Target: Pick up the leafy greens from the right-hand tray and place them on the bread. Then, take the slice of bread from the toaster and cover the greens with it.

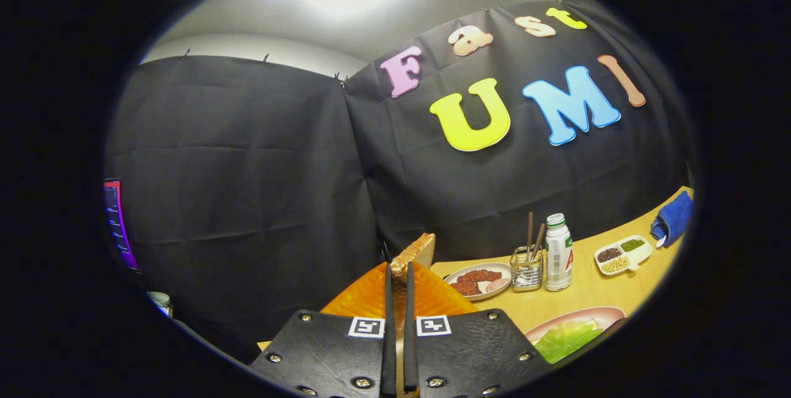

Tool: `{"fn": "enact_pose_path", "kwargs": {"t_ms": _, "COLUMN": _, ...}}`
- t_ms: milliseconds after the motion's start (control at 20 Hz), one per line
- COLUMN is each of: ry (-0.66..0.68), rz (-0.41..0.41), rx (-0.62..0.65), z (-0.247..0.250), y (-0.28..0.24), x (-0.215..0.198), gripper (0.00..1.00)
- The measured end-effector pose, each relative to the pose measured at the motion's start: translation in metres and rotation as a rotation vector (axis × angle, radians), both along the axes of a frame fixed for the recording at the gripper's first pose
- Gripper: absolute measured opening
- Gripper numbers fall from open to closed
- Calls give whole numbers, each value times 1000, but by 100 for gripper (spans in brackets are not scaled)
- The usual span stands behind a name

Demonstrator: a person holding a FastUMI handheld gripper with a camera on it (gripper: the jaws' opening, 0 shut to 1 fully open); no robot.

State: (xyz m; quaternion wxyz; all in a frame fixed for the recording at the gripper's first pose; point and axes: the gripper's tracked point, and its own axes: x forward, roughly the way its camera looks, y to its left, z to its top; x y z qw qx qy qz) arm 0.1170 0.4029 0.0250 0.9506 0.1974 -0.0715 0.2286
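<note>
Black cloth backs the desk (587, 293). At lower centre our gripper (400, 274) is nearly closed, clamping the bread slice (415, 256) edge-on above the orange toaster (371, 296) so it lifts upright. Leafy greens (565, 339) lie lower right on a plate (581, 316).

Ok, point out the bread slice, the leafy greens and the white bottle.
bread slice (418, 252), gripper view, on its crust edge, between the gripper (400, 274) fingers.
leafy greens (565, 339), gripper view, on the leaf middle.
white bottle (558, 256), gripper view, on its body.

Matt wooden table (593, 290), glossy orange toaster (371, 296) (plastic, perhaps), wire-mesh holder (527, 269).
</note>
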Motion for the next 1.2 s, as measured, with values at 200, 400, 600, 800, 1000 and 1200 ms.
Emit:
{"fn": "enact_pose_path", "kwargs": {"t_ms": 200, "ry": -19, "rz": -71, "rx": -31, "z": 1, "y": -45, "x": -2, "gripper": 5}}
{"fn": "enact_pose_path", "kwargs": {"t_ms": 400, "ry": 3, "rz": -173, "rx": -98, "z": -23, "y": -100, "x": -8, "gripper": 5}}
{"fn": "enact_pose_path", "kwargs": {"t_ms": 600, "ry": 67, "rz": -240, "rx": -145, "z": -58, "y": -144, "x": -11, "gripper": 5}}
{"fn": "enact_pose_path", "kwargs": {"t_ms": 800, "ry": 130, "rz": -288, "rx": -192, "z": -91, "y": -179, "x": -9, "gripper": 5}}
{"fn": "enact_pose_path", "kwargs": {"t_ms": 1000, "ry": 168, "rz": -314, "rx": -271, "z": -122, "y": -195, "x": -6, "gripper": 5}}
{"fn": "enact_pose_path", "kwargs": {"t_ms": 1200, "ry": 166, "rz": -333, "rx": -351, "z": -140, "y": -197, "x": -5, "gripper": 5}}
